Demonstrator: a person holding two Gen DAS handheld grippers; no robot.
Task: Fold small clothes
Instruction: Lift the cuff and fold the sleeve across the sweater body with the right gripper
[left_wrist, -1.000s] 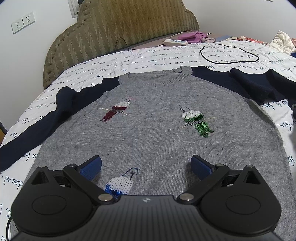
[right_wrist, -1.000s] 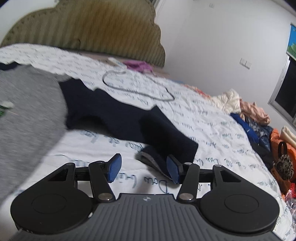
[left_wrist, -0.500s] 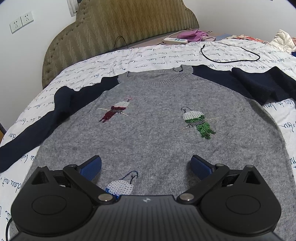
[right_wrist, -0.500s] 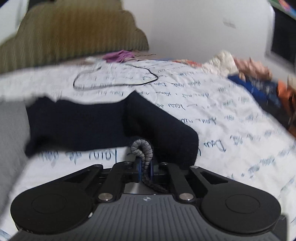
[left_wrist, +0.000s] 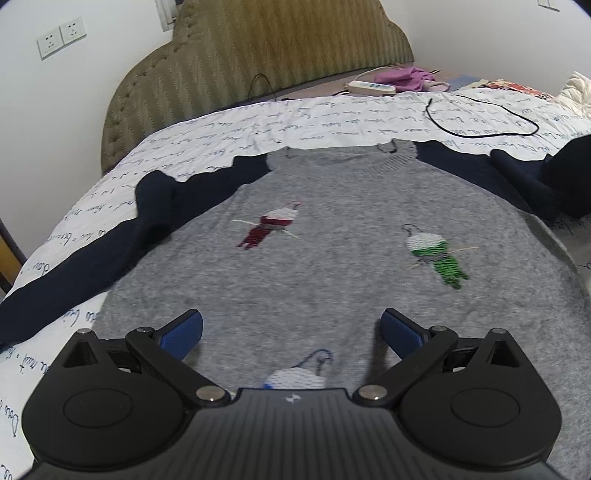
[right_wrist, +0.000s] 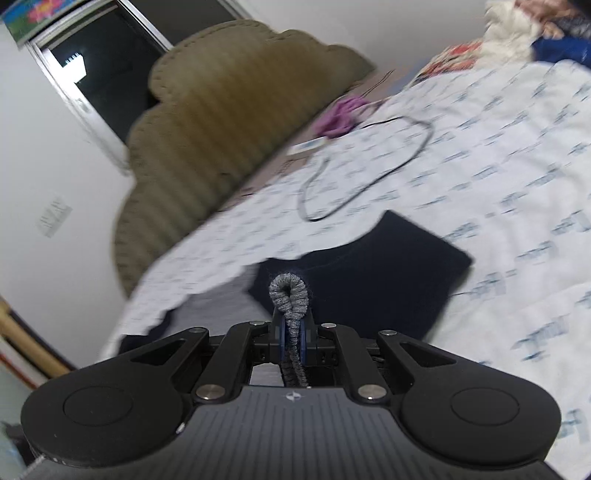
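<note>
A small grey sweater with navy sleeves and sequin birds lies flat, face up, on the bed. My left gripper is open and empty, low over the sweater's lower hem. Its left navy sleeve lies spread to the left. My right gripper is shut on the grey cuff of the right navy sleeve and holds it lifted above the bed. The view is tilted and blurred.
The bed has a white quilt with blue script and an olive headboard. A black cable loop, a white power strip and purple cloth lie near the headboard. Piled clothes sit at the far right.
My right gripper closed on the sleeve's grey cuff, then lifted and swung it leftward, tilting the view. My left gripper stayed open and crept slightly forward over the hem.
</note>
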